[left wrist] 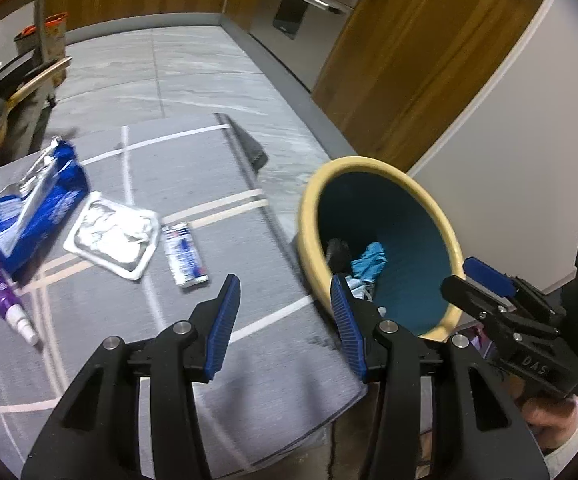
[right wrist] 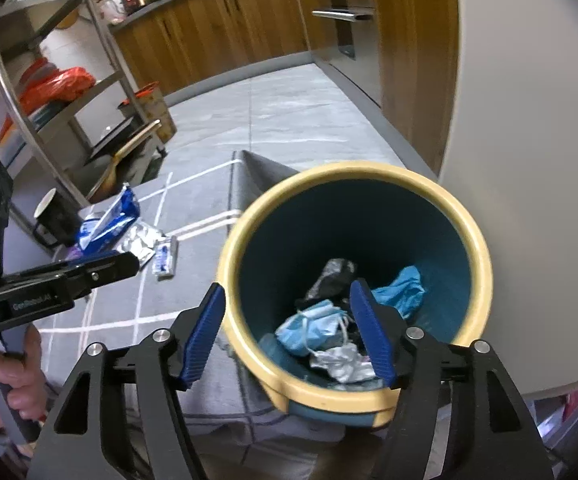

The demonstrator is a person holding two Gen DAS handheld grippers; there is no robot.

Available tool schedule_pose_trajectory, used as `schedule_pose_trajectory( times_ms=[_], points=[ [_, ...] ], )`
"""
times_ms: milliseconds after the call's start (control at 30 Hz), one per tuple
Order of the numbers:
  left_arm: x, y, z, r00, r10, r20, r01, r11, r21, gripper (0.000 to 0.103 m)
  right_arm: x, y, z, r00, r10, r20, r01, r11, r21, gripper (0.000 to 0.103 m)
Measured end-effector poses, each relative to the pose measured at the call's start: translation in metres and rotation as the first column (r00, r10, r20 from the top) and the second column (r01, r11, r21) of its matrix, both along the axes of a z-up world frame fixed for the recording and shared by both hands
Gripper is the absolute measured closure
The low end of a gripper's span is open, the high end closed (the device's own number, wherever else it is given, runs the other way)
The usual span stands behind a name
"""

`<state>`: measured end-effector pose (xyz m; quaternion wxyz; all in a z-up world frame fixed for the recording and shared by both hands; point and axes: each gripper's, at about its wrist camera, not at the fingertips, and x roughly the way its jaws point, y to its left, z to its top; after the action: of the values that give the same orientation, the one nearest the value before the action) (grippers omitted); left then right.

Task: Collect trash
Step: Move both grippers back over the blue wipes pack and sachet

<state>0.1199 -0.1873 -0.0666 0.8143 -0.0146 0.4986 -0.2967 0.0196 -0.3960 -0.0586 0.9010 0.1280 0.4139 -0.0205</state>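
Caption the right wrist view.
Open right gripper above yellow-rimmed bin holding face masks and crumpled wrappers.

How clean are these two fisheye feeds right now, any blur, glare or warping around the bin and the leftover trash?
Left wrist view: the silver foil wrapper throws some glare, the rug lines bow from lens warp, corners vignette black. Right wrist view: the bin rim smears slightly, the masks inside stay readable, the shelf rack curves hard.

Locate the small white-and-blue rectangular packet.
In the left wrist view, the small white-and-blue rectangular packet lies on the grey mat, right of the flat silver foil pouch.
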Motion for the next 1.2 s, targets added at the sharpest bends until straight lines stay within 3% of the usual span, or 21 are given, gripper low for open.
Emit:
schedule_pose_trajectory(
  times_ms=[500,867,1200],
  points=[
    [0.02,0.084,0.002,0.99,0.143,0.002,-0.143,0.99,-0.001,0.056,0.021,0.062,0.0,0.992,0.127,-0.012,-0.128,0.991,-0.041,0.033],
    [0.044,0.147,-0.007,0.969,0.248,0.015,-0.248,0.967,0.054,0.056,0.04,0.112,-0.004,0.973,0.228,-0.025,-0.229,0.973,-0.041,0.033],
    [0.076,0.175,-0.015,0.957,0.289,0.023,-0.289,0.953,0.089,0.056,0.071,0.14,-0.024,0.958,0.275,-0.074,-0.278,0.96,-0.029,0.033]
  ],
)
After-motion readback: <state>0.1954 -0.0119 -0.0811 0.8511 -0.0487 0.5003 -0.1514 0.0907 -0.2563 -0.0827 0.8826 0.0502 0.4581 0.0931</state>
